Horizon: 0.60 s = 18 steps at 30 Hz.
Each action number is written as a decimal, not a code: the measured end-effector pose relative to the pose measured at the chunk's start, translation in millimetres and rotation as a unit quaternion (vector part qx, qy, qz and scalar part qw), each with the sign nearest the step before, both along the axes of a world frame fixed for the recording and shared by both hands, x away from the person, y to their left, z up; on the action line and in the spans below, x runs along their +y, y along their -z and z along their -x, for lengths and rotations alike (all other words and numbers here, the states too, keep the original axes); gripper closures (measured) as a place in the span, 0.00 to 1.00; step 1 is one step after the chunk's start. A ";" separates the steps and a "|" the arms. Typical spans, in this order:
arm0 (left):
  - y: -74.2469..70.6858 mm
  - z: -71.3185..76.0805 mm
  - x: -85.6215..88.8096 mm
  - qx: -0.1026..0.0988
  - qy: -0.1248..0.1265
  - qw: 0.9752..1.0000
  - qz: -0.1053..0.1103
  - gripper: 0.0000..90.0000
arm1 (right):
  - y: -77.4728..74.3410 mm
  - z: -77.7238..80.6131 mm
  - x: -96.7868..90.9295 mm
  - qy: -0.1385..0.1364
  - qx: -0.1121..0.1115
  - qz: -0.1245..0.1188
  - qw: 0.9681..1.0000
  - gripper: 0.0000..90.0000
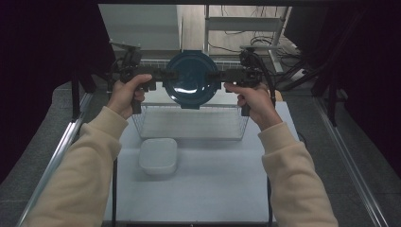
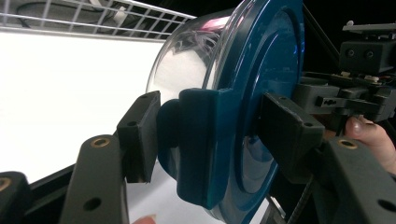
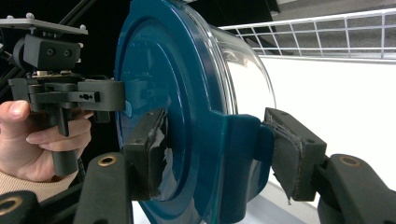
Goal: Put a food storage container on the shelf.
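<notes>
Lab recording booth, black curtains [image 1: 42, 71], metal frame rails [image 1: 61, 146], loose cables [image 1: 265, 45]

The lid [image 1: 191, 78] is dark teal — its bowl [image 2: 187, 65] clear. Black jaws, a white table [image 1: 198, 189], cream sleeves [image 1: 80, 170] — a silver wire basket [image 1: 189, 124].

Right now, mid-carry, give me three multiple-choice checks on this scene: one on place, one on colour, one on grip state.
1. Where is the container?
A. on the table
B. held in the air over the wire basket
C. inside the white tub

2. What colour is its lid?
A. red
B. white
C. dark blue

3. How is it held?
A. left gripper alone
B. both grippers, left and right gripper, clamped on opposite lid tabs
C. by a bare hand

Answers:
1 B: the high view shows it raised above the basket's far side.
2 C: both gripper views show a blue lid on a clear body.
3 B: each gripper's fingers press on a tab.
</notes>
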<state>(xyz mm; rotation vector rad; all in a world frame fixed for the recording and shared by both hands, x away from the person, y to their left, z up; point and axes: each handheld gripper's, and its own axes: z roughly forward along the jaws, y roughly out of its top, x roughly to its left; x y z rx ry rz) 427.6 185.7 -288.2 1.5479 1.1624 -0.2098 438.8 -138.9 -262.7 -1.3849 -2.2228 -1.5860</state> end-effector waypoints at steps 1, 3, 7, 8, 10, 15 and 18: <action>2.0 -3.0 0.8 0.004 -0.001 1.000 0.002 0.45 | 0.8 -2.4 0.6 0.000 0.001 0.000 1.000 0.46; 5.6 -7.9 1.5 0.008 -0.003 1.000 0.004 0.45 | 3.6 -8.9 1.6 0.001 0.004 0.001 1.000 0.46; 11.1 -15.0 1.6 0.013 -0.006 1.000 0.001 0.45 | 10.3 -19.0 2.1 -0.002 0.014 -0.002 1.000 0.46; 12.4 -16.5 1.3 0.015 -0.007 1.000 0.000 0.45 | 12.4 -21.2 2.0 -0.003 0.016 -0.002 1.000 0.46; 14.9 -19.7 1.1 0.018 -0.008 1.000 0.001 0.45 | 15.5 -24.9 1.8 -0.004 0.022 -0.003 1.000 0.46; 20.8 -26.1 1.7 0.028 -0.010 1.000 0.003 0.45 | 22.4 -33.2 2.5 -0.002 0.031 -0.002 0.999 0.46; 25.4 -30.3 2.3 0.035 -0.013 0.999 0.006 0.45 | 24.8 -35.7 3.0 -0.002 0.035 -0.001 0.999 0.46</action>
